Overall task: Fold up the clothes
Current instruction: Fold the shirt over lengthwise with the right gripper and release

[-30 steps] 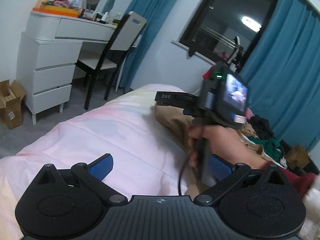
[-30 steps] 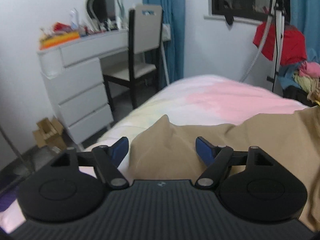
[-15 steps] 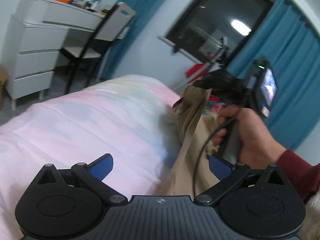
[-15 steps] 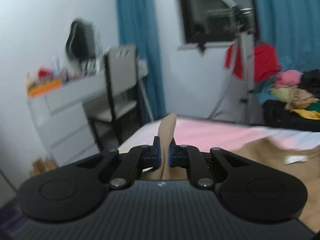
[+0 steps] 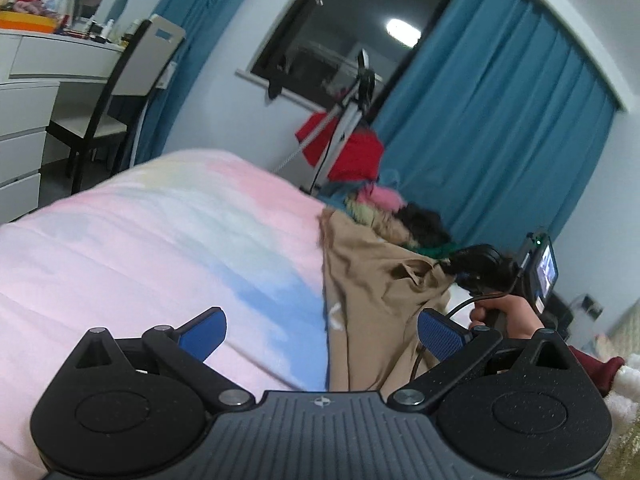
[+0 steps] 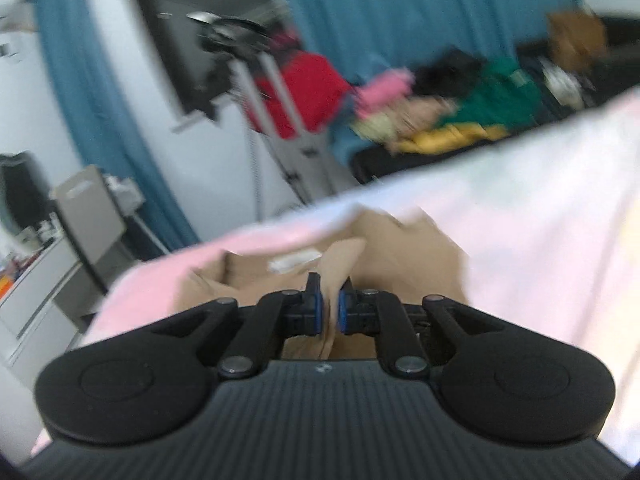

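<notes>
Right tool (image 6: 329, 312) pinches the tan garment (image 6: 404, 248).
Left tool (image 5: 320, 330) gapes wide over the pink bed (image 5: 160, 232), garment draped just right of it.

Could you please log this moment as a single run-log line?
left gripper: open, empty | right gripper: shut on tan garment | garment partly lifted off bed

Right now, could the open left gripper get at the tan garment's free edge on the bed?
Probably yes. The left gripper is open just above the tan garment, with nothing between them. The right gripper pinches another fold, and its cable hangs off to the side.
</notes>
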